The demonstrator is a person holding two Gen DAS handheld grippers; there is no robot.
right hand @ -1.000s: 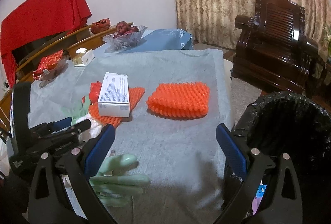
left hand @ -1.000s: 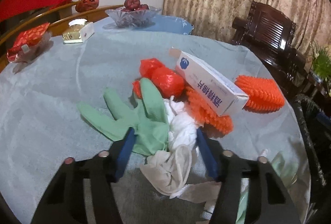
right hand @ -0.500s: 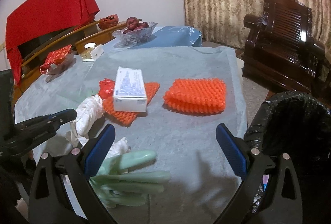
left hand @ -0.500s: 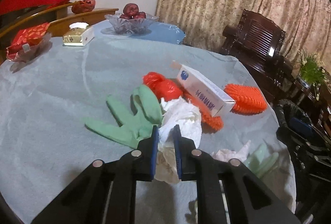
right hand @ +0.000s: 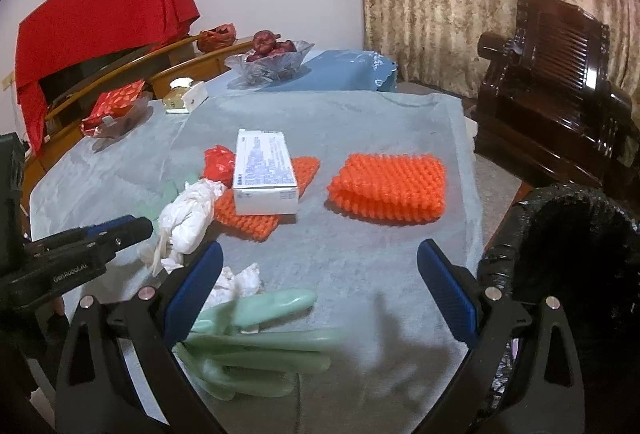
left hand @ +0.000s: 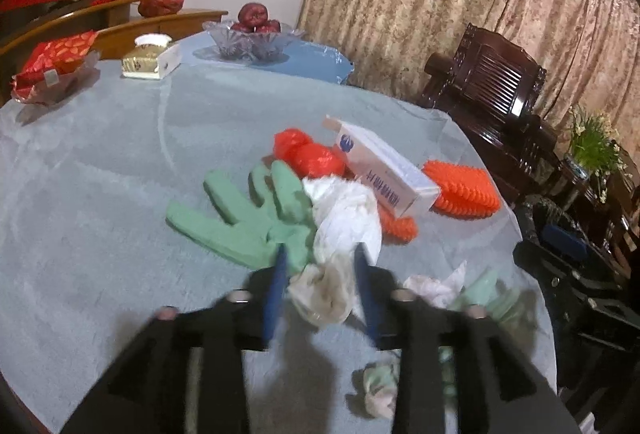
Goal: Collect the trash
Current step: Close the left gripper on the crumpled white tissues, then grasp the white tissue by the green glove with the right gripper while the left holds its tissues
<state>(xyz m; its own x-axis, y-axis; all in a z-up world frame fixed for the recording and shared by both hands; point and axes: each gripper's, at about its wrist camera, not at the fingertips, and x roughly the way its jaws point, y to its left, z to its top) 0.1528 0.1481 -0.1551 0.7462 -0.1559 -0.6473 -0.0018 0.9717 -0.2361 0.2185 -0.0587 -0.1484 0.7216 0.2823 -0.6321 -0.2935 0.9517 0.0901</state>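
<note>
My left gripper (left hand: 320,254) has its jaws partly open around a crumpled white glove (left hand: 344,218), which lies loosely between the fingers. That glove (right hand: 188,213) and the left gripper (right hand: 120,230) show in the right wrist view too. A green glove (left hand: 248,218) lies left of it. A white box (left hand: 384,169) rests on orange foam netting (left hand: 396,226), with a red bag (left hand: 312,153) behind. My right gripper (right hand: 320,274) is open and empty above a pale green glove (right hand: 256,338) and a tissue wad (right hand: 240,280).
A black-lined trash bin (right hand: 576,274) stands off the table's right edge. A folded orange foam pad (right hand: 390,189) lies mid-table. A glass fruit bowl (right hand: 268,61), a tissue box (right hand: 184,95) and a red packet (right hand: 114,109) sit at the back. A dark wooden chair (right hand: 560,85) stands behind.
My left gripper closed on the white glove half a second ago and has now opened partway; the glove sits loosely between the fingers. The right gripper stays open, shifted slightly.
</note>
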